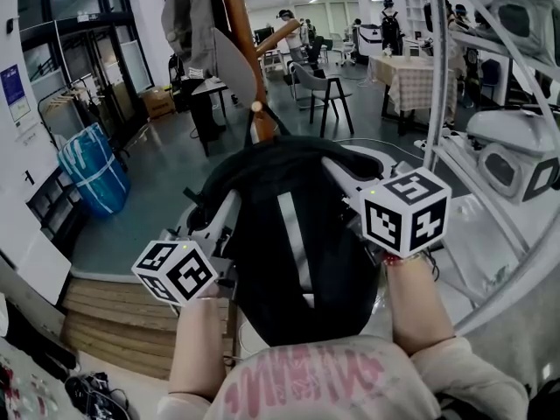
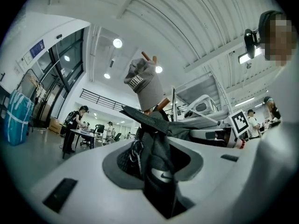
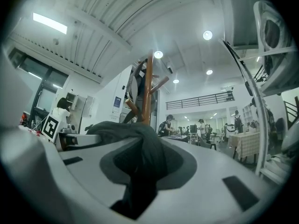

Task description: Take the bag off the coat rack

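Head view: bag (image 1: pixel 293 243) held just before coat rack (image 1: pixel 243 51). Left tongs (image 1: pixel 226 218) and right tongs (image 1: pixel 341 175) each clamped on bag fabric, weight shared both sides, presumably for lifting clear.

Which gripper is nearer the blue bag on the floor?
Left. The left gripper holds the side of the black bag facing the blue bag; the right gripper holds the far side, farther away.

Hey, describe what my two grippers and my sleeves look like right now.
Both the left gripper and right gripper have smooth white plastic bodies with dark grey recesses round the jaws. The left cube and right cube are white with black square markers. The person wears a pale top with pink lettering.
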The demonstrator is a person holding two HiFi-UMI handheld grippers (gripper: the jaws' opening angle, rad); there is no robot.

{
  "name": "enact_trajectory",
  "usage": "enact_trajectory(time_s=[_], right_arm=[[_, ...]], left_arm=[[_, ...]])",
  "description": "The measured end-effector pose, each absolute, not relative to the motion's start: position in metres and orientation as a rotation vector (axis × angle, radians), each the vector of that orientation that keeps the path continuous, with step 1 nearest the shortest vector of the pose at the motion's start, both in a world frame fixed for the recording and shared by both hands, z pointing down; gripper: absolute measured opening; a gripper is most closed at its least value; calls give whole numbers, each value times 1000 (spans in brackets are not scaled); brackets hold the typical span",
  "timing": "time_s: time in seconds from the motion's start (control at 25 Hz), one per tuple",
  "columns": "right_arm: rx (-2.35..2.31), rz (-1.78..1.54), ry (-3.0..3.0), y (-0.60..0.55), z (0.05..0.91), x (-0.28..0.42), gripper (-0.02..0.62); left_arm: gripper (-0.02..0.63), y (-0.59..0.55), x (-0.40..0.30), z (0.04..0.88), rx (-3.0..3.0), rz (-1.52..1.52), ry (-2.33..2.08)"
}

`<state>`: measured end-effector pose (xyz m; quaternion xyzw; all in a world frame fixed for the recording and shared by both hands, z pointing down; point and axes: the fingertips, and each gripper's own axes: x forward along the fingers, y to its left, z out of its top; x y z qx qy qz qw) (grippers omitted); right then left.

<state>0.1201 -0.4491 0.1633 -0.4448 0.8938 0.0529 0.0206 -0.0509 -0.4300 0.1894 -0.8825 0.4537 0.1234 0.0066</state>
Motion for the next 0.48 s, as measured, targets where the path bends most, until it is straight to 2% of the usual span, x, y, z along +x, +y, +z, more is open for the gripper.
enact_trajectory(time_s=[0.48], right_arm=[[-1412, 157, 2763, -458, 161, 117, 95]], left_arm=[[115, -440, -53, 186, -2750, 375, 1453]])
